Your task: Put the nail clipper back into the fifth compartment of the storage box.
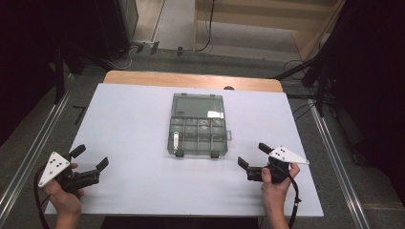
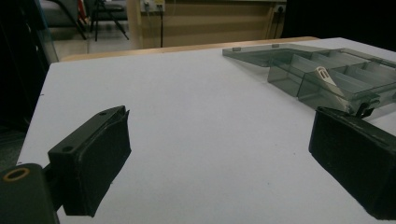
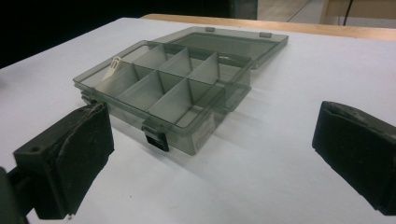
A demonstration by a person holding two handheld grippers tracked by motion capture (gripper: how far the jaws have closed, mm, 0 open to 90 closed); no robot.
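Note:
A clear grey compartment box (image 1: 197,136) lies open in the middle of the white table (image 1: 133,124), its lid (image 1: 198,106) folded flat toward the far side. A small white piece (image 1: 176,141) leans in the box's near-left compartment, also seen in the left gripper view (image 2: 327,79) and the right gripper view (image 3: 113,68). My left gripper (image 1: 90,157) is open near the table's front left, held by a hand. My right gripper (image 1: 254,155) is open at the front right, pointing toward the box (image 3: 163,88). Nothing sits between either pair of jaws.
A wooden strip (image 1: 191,80) edges the table's far side. Metal rails (image 1: 334,157) run along both sides of the table. Cables (image 1: 210,33) lie on the floor beyond, with dark stands at left and right.

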